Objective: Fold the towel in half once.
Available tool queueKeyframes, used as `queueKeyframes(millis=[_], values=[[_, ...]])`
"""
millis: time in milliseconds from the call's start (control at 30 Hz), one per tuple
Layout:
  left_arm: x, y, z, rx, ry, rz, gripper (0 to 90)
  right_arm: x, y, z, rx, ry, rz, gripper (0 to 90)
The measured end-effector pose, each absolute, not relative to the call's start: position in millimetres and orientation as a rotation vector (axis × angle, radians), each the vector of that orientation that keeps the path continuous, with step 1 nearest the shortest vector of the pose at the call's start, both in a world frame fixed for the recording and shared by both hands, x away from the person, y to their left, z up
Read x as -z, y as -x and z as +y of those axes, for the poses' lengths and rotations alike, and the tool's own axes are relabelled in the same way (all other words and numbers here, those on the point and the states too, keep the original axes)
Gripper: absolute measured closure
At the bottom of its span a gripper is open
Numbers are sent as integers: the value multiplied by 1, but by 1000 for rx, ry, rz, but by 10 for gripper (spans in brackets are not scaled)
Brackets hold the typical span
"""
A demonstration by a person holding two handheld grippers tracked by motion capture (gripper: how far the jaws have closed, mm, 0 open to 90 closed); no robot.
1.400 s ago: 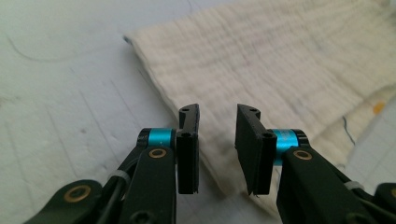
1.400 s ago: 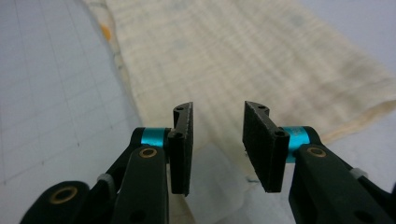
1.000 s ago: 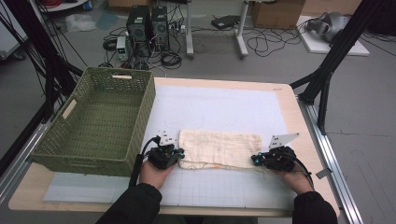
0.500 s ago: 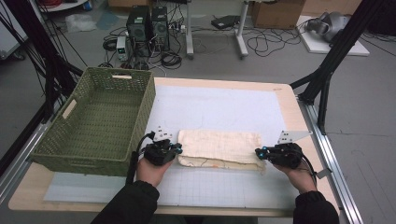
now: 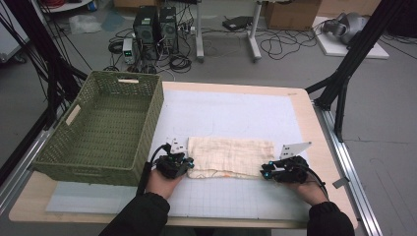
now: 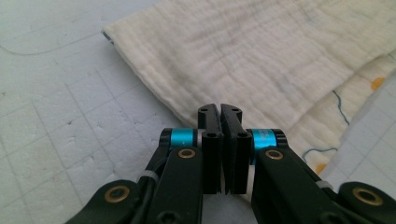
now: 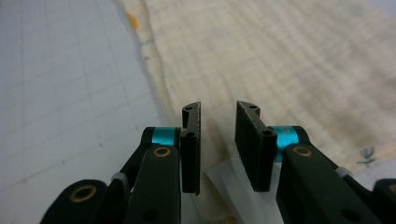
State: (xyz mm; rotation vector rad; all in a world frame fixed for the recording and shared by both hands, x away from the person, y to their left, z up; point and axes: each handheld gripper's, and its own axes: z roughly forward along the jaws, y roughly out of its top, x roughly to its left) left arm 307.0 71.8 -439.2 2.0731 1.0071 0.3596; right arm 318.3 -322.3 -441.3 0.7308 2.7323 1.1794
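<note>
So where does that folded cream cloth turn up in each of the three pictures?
High view: the cloth lies on the white gridded mat, between the left gripper and the right gripper.
Left gripper view: the cloth covers the upper right, beyond the shut jaws.
Right gripper view: the cloth covers the upper right, behind the open jaws.
Shared landmark: the gridded mat.

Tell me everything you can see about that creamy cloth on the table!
The cloth is cream, crinkly and soft-looking, like thin cotton gauze. It lies folded into a flat strip on the white gridded mat, right of the green basket. Small orange spots and blue threads show near its edge. The left gripper sits shut at one end; the right gripper is open over the other.
</note>
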Motion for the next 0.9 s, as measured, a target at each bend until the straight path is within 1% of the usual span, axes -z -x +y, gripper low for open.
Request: queueKeyframes(millis=[100, 200, 400, 567, 733, 900], values=[[434, -306, 76, -367, -2027, 1019, 871, 442, -320, -323, -1196, -755, 2719, 823], [427, -306, 79, -379, -1998, 1022, 872, 441, -320, -323, -1190, -750, 2717, 882], [417, -305, 79, -357, -1963, 1021, 871, 438, -320, -328, -1231, -764, 2691, 889], [415, -302, 75, -334, -1970, 1000, 871, 429, -318, -337, -1294, -781, 2628, 890], [420, -299, 72, -312, -2024, 983, 871, 421, -316, -344, -1321, -782, 2596, 891], [435, -298, 70, -280, -2096, 997, 871, 432, -314, -342, -1250, -775, 2682, 890]])
